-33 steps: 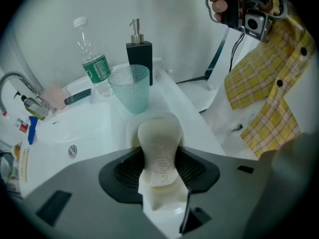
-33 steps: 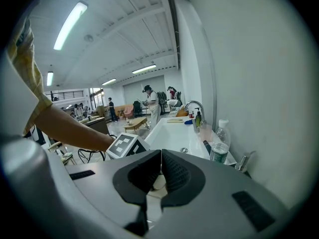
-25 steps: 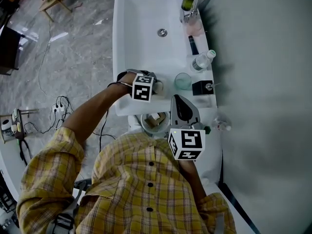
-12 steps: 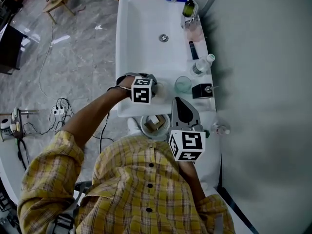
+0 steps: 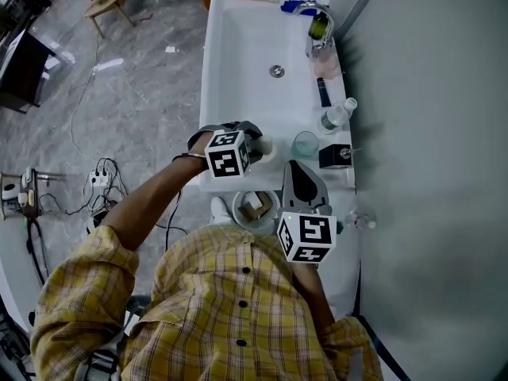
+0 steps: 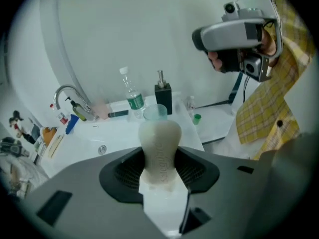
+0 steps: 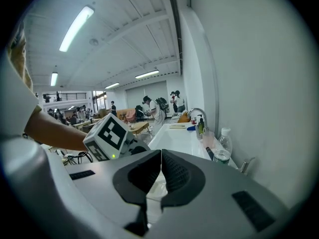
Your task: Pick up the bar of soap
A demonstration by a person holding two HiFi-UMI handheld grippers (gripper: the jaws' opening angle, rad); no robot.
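A pale cream bar of soap (image 6: 159, 146) stands on end between the pads of my left gripper (image 6: 159, 166), which is shut on it. In the head view the left gripper (image 5: 252, 146) holds the soap (image 5: 266, 145) above the near end of the white sink (image 5: 238, 62). My right gripper (image 5: 290, 165) hovers just to the right, over the sink's near right corner. In the right gripper view its jaws (image 7: 160, 171) meet with nothing between them, and the left gripper's marker cube (image 7: 109, 136) shows just beyond.
Along the sink's right ledge stand a faucet (image 5: 317, 24), a water bottle (image 5: 335, 116), a clear cup (image 5: 304, 144) and a black pump dispenser (image 5: 333, 155). A waste bin (image 5: 254, 206) sits under the sink. Cables and a power strip (image 5: 99, 177) lie on the marble floor at left.
The left gripper, still holding the soap, has drifted slightly toward the sink's near edge. The right gripper has hardly moved. The head view has shifted a little.
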